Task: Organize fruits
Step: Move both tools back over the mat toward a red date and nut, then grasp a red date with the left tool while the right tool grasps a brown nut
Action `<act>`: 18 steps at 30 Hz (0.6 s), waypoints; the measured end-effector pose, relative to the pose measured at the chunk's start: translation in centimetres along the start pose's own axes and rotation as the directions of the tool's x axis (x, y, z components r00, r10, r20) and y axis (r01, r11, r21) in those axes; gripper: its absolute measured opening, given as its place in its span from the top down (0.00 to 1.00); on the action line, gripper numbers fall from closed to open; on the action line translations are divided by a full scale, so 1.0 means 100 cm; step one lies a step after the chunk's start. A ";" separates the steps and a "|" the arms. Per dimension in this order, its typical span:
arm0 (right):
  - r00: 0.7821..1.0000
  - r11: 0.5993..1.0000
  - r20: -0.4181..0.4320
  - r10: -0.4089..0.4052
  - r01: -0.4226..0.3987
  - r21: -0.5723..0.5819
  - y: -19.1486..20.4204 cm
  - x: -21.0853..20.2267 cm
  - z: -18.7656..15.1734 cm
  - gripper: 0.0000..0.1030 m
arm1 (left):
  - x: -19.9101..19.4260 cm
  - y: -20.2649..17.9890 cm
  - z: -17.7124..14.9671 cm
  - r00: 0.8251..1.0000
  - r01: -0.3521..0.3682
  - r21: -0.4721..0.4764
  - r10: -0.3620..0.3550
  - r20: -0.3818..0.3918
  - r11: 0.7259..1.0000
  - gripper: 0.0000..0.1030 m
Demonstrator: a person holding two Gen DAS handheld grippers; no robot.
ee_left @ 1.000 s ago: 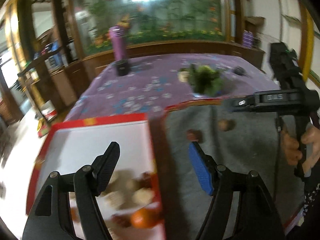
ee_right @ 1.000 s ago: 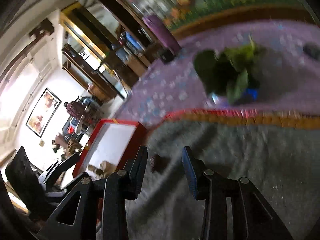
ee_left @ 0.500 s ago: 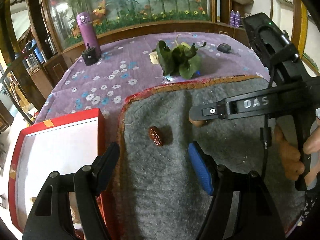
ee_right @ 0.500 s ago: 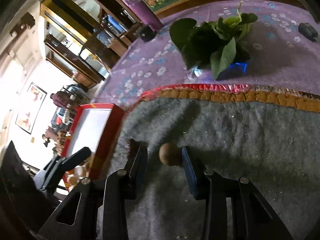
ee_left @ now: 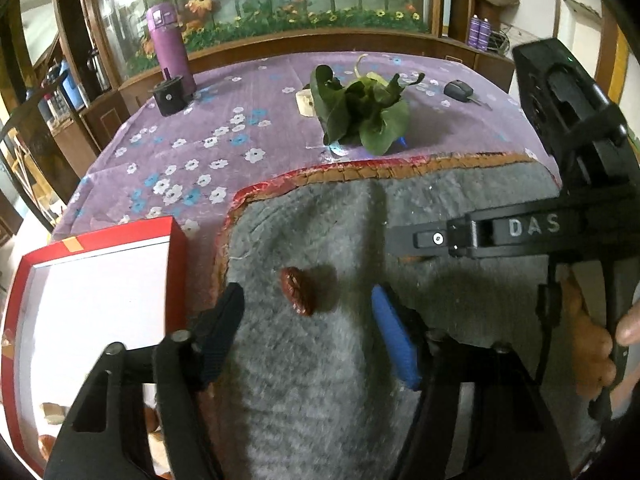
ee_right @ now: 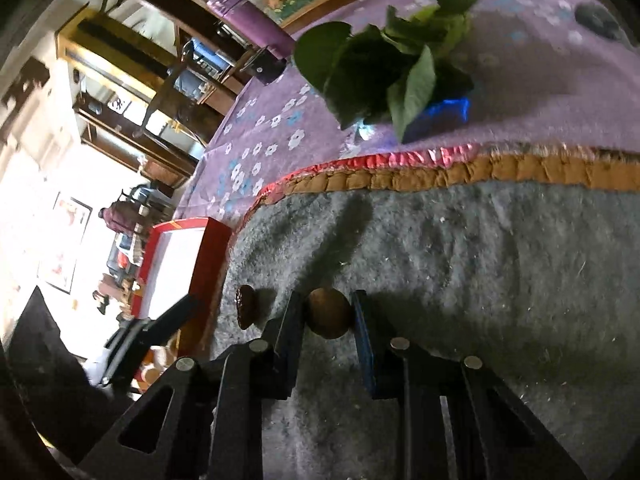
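A wrinkled red date [ee_left: 298, 291] lies on the grey felt mat [ee_left: 328, 380], just ahead of my open left gripper [ee_left: 308, 334] and between its fingers' line. The date also shows in the right wrist view [ee_right: 247, 306]. My right gripper [ee_right: 327, 316] is shut on a round brown fruit [ee_right: 329, 313] that rests on the mat [ee_right: 480, 280]. The right gripper [ee_left: 520, 236] crosses the left wrist view at the right. A red box with a white inside [ee_left: 96, 304] holds several fruits at its near end [ee_left: 52, 408].
A leafy green bunch [ee_left: 360, 114] lies on the purple flowered tablecloth [ee_left: 200, 160] beyond the mat. A purple flask [ee_left: 168, 46], a small black container [ee_left: 170, 96] and a car key [ee_left: 460, 90] stand farther back. The red box sits at the table's left edge.
My left gripper swung from over the red box to the mat and closed in on the date. My right gripper moved up to the round brown fruit and shut on it.
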State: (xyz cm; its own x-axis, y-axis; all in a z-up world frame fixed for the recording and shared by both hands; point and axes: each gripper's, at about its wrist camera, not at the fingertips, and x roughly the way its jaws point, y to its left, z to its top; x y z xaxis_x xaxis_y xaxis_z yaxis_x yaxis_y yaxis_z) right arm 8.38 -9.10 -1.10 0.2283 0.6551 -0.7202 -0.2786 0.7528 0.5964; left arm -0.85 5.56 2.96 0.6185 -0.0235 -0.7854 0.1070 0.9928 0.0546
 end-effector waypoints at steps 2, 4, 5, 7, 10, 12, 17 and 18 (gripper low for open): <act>1.000 1.000 -0.004 0.011 -0.011 0.012 -0.002 0.000 0.000 0.76 | 0.005 0.001 0.002 1.000 -0.008 -0.011 0.008 -0.014 1.000 0.46; 1.000 1.000 -0.005 0.010 -0.010 0.011 -0.002 0.000 0.000 0.76 | 0.009 0.002 0.003 1.000 -0.005 -0.022 0.005 -0.022 1.000 0.58; 1.000 1.000 -0.004 0.011 -0.011 0.013 -0.003 0.001 0.000 0.76 | 0.011 0.002 0.003 1.000 0.001 -0.029 -0.002 -0.029 1.000 0.60; 1.000 1.000 -0.004 0.014 -0.014 0.015 -0.004 0.000 -0.001 0.76 | 0.016 0.001 0.003 0.999 0.003 -0.032 -0.004 -0.036 0.999 0.66; 1.000 1.000 -0.004 0.012 -0.012 0.013 -0.005 0.001 -0.001 0.76 | 0.024 0.001 0.003 0.998 0.015 -0.039 -0.017 -0.054 0.999 0.79; 1.000 1.000 -0.004 0.012 -0.012 0.014 -0.004 0.001 -0.001 0.76 | 0.029 0.004 0.002 0.998 0.025 -0.061 -0.028 -0.055 0.998 0.84; 1.000 1.000 -0.004 0.011 -0.011 0.010 -0.004 0.001 -0.001 0.76 | 0.028 0.006 0.001 0.999 0.024 -0.074 -0.027 -0.047 0.997 0.86; 1.000 1.000 -0.004 0.010 -0.010 0.009 -0.003 0.001 -0.001 0.76 | 0.027 0.006 0.000 0.999 0.023 -0.077 -0.026 -0.046 0.997 0.86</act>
State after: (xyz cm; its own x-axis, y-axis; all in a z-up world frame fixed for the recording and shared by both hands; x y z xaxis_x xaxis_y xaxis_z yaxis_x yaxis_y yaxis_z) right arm 8.39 -9.30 -1.38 0.2216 0.6624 -0.7156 -0.2730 0.7467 0.6066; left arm 0.95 6.12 0.87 0.5792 -0.0442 -0.8140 0.0604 0.9981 -0.0112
